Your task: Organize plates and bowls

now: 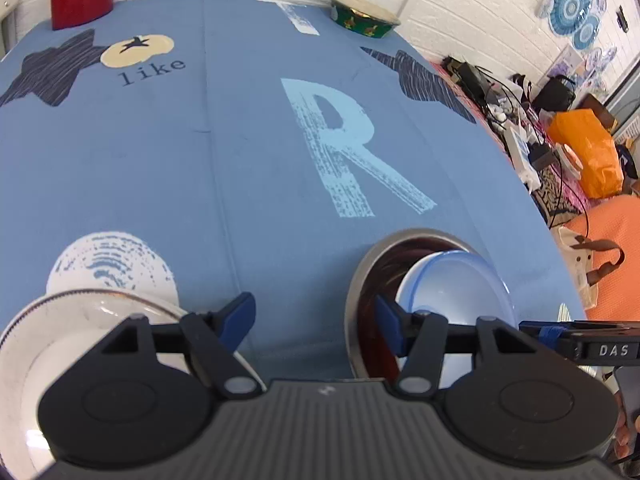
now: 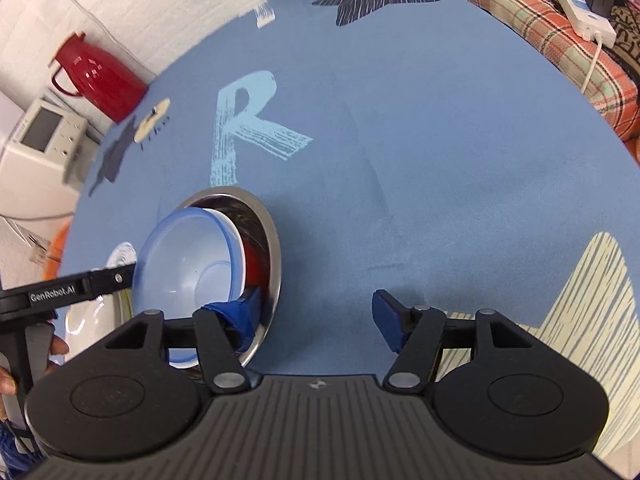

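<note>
Both my left gripper point(image 1: 316, 326) and right gripper point(image 2: 316, 314) stand half open, holding nothing; the light, slippery blue plastic bowl point(image 2: 188, 260) sits tilted inside the steel bowl point(image 2: 268, 240), best pinched by its thin rim.

You are working in a lived-in home room. White brick walls point(image 1: 460, 4) surround your worktop point(image 1: 248, 152), which wears a blue printed cloth. A red thermos jug point(image 2: 100, 80) stands at its far left, paper fans point(image 1: 572, 4) decorate the right wall, and a plaid-covered surface point(image 2: 532, 20) carries a power strip point(image 2: 580, 12) and chargers.
</note>
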`<state>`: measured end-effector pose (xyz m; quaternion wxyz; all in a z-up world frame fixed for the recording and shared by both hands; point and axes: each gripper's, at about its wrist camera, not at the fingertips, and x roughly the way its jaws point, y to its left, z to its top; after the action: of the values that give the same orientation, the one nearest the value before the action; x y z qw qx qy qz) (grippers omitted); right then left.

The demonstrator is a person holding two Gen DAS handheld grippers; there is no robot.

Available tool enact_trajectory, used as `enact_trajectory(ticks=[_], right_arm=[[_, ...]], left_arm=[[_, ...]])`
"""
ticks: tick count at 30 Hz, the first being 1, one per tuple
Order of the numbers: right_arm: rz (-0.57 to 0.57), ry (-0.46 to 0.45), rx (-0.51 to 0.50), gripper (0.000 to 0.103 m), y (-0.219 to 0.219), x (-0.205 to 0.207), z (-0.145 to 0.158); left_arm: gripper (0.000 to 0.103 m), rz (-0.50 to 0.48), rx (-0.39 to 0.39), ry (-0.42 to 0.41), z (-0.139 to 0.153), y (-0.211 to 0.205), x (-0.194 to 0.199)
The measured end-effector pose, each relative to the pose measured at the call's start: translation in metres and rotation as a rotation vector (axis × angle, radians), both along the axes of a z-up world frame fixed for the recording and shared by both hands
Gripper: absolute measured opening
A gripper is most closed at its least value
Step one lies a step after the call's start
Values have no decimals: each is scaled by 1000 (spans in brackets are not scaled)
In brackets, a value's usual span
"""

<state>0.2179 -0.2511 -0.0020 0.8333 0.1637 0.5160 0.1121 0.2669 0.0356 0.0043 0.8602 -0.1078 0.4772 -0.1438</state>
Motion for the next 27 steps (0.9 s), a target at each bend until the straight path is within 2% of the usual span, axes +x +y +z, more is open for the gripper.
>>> enact_trajectory(ticks=[3, 5, 13, 18, 23, 27], right_arm=[[38, 2, -62, 48, 7, 8, 0], [43, 15, -81, 48, 11, 14, -5], [61, -15, -104, 50, 14, 15, -9], [48, -37, -110, 51, 16, 13, -10], [11, 21, -146, 51, 21, 20, -8], [-15, 22, -171, 51, 25, 20, -9]], left_arm=[[60, -1, 5, 7, -3, 1, 3], [60, -13, 43, -3, -4, -1, 4], [68, -57, 54, 4, -8, 3, 12], [67, -62, 51, 1, -9, 3, 13], [66, -60, 69, -12, -7, 1, 8], [63, -68, 75, -23, -6, 0, 3]])
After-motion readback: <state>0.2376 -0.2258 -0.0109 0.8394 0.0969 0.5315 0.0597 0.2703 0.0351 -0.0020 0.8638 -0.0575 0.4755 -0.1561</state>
